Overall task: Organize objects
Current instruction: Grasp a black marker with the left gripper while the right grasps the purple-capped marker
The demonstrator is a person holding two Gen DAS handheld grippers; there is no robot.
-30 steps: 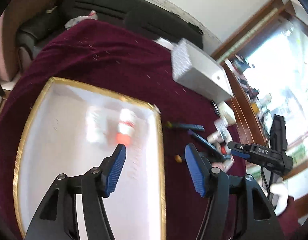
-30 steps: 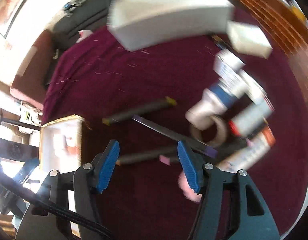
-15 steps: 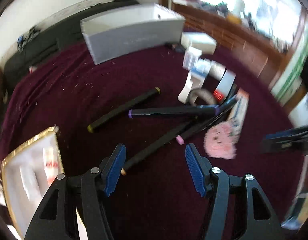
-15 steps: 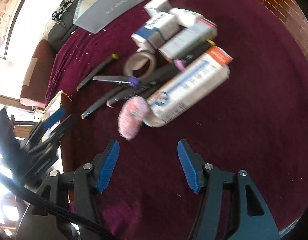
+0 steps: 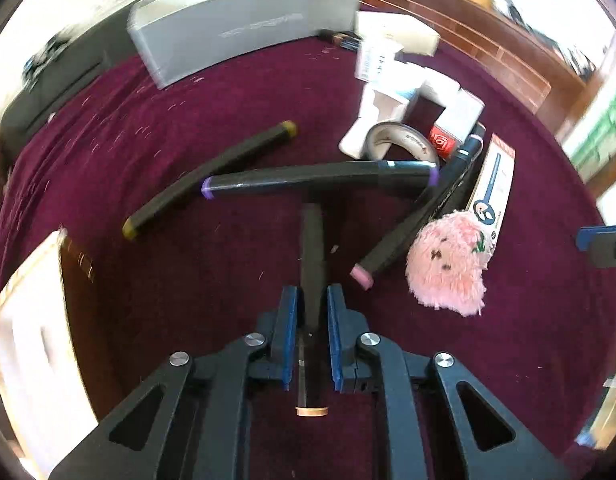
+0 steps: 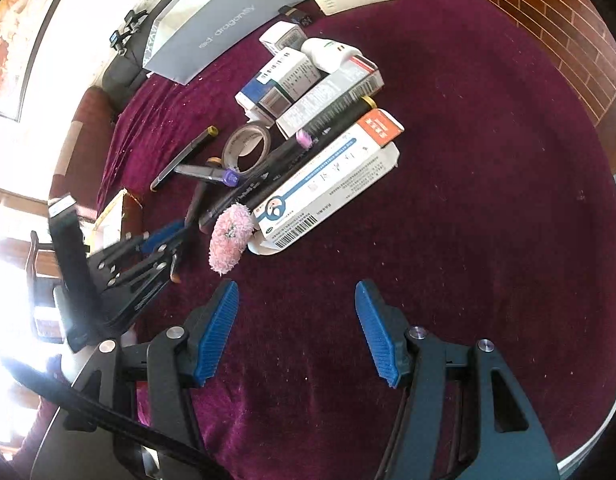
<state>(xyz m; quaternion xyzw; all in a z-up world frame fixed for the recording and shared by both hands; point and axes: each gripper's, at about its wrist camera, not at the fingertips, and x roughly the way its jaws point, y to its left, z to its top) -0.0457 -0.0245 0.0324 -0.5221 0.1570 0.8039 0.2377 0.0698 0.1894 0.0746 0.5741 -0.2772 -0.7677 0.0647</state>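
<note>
My left gripper (image 5: 311,300) is shut on a black marker with an orange end cap (image 5: 312,264), which lies along the fingers on the maroon cloth. Ahead lie a purple-capped marker (image 5: 320,180), a yellow-capped marker (image 5: 211,176) and a pink-capped marker (image 5: 408,236). A pink fluffy ball (image 5: 448,268) sits to the right. My right gripper (image 6: 295,332) is open and empty above bare cloth, near the pink ball (image 6: 229,240). The left gripper also shows in the right wrist view (image 6: 175,236).
A gold-rimmed white tray (image 5: 27,320) lies at the left. A tape roll (image 6: 245,146), several medicine boxes (image 6: 328,176) and a large grey box (image 6: 219,20) lie further back. A brick ledge (image 6: 568,32) borders the right side.
My left gripper swung from the tray to the markers and closed on the orange-capped marker. My right gripper moved back from the pile and stayed open.
</note>
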